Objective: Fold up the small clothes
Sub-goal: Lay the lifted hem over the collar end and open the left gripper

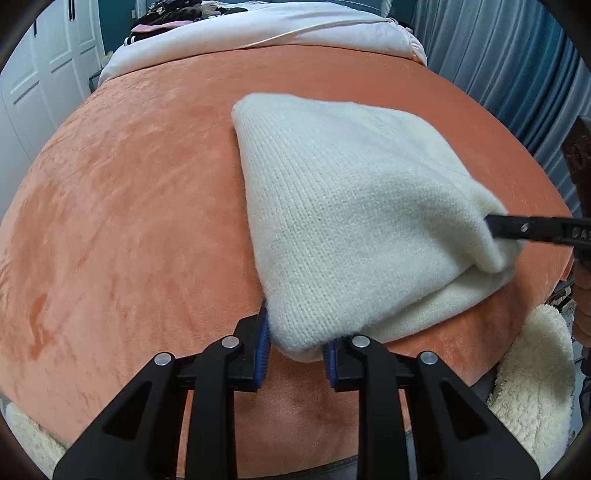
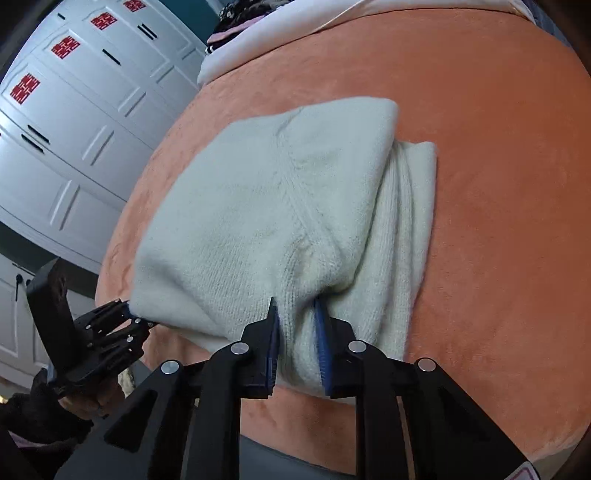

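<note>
- The cream knitted garment (image 1: 354,206) lies folded on the orange plush bedspread (image 1: 122,221), straight ahead of both tongs, with a lower layer showing under its top fold.
- The left gripper (image 1: 297,350) has its blue-padded fingers (image 1: 263,347) on either side of the near left corner of the knit; the corner sits between them and touches the pads, with a clear gap still between the jaws, so they look only loosely closed on the cloth.
- The right gripper (image 2: 299,350) pinches a bunched ridge of the same knit between its blue pads (image 2: 322,350); the fabric puckers where it enters the jaws.
- From the left wrist view, the right tongs come in from the right edge and bite the near right corner of the fold.
- From the right wrist view, the left tongs sit to the left, at the garment's other near corner.
- Beyond the garment, a pale pink quilt (image 1: 280,33) lies at the far end of the bed.
- White wardrobe doors (image 2: 74,122) with red paper marks stand to the left.
</note>
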The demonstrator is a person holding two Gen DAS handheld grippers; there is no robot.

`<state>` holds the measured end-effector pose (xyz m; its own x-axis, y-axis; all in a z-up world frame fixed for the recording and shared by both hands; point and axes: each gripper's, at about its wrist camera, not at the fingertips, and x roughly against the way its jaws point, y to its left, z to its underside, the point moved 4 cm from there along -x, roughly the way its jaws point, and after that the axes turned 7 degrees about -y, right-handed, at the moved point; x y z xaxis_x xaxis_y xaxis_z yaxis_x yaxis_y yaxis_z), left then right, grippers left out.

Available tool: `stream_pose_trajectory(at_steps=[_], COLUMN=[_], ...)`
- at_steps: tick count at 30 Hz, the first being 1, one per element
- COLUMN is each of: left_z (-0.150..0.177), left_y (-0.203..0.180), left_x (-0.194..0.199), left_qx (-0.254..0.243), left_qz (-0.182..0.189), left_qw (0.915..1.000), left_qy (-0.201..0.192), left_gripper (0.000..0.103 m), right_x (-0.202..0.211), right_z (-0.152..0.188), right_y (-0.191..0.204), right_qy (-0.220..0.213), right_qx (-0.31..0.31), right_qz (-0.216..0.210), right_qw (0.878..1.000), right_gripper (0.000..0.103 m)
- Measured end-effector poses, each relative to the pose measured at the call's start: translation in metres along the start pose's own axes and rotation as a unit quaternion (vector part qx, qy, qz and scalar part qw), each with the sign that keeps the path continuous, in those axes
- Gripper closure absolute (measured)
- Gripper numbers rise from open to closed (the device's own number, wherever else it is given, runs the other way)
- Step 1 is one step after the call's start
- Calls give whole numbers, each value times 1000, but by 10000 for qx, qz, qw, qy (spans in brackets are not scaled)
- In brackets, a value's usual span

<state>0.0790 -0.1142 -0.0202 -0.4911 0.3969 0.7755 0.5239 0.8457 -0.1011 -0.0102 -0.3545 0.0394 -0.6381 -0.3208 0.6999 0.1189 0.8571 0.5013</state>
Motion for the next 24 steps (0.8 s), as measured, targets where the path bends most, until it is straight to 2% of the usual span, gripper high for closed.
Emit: stream_pose_trajectory(at_steps=[2,3,4,5,7,8,9,11,12,13,15,17,19,21,24], left_z=[-6,-6,-5,-2,9,15,20,20,19,16,12,7,-3,-19,-42], left_y=[4,5,4,1,-5,-7,-7,-6,-6,-6,-9,-14,-19,-24,-32], left_x=[8,9,8,4,-12,-18,-23,-18,-13,-4,17,43,61,66,51], left_qx=[51,84,51,-56,-223,-246,-259,-249,-264,-305,-398,-499,-425,-310,-27], left_qz=[97,163,210,172,75,23,-16,-40,-24,-5,71,165,332,402,475], left_qw=[9999,9998,9997,9998,9991,9988,9986,9991,9992,9993,9992,9985,9977,9966,9960], left_qy=[-33,4,58,110,338,420,451,350,303,229,72,-122,-407,-655,-761], left_gripper=[82,82,82,82,82,82,82,82,82,81,79,78,64,61,61], right_x=[45,59,63,51,2,-10,-7,11,17,25,40,55,65,50,2], right_z=[-9,-10,-2,8,41,55,54,45,42,39,33,23,2,-20,-42], right_y=[5,2,-8,-22,-51,-59,-58,-54,-53,-51,-52,-54,-58,-58,-63], right_qy=[-585,-783,-803,-596,191,252,140,-17,-54,-105,-288,-594,-793,-816,-555], right_qx=[-197,-372,-523,-538,-577,-696,-772,-984,-1011,-980,-971,-1166,-1277,-1164,-1079], right_qz=[-175,-289,-299,-35,630,616,560,306,236,255,324,209,110,280,449], right_qw=[9979,9958,9949,9968,9962,9954,9953,9947,9946,9948,9943,9912,9886,9895,9916], right_gripper=[90,91,91,91,92,92,92,89,85,79,77,74,59,51,51])
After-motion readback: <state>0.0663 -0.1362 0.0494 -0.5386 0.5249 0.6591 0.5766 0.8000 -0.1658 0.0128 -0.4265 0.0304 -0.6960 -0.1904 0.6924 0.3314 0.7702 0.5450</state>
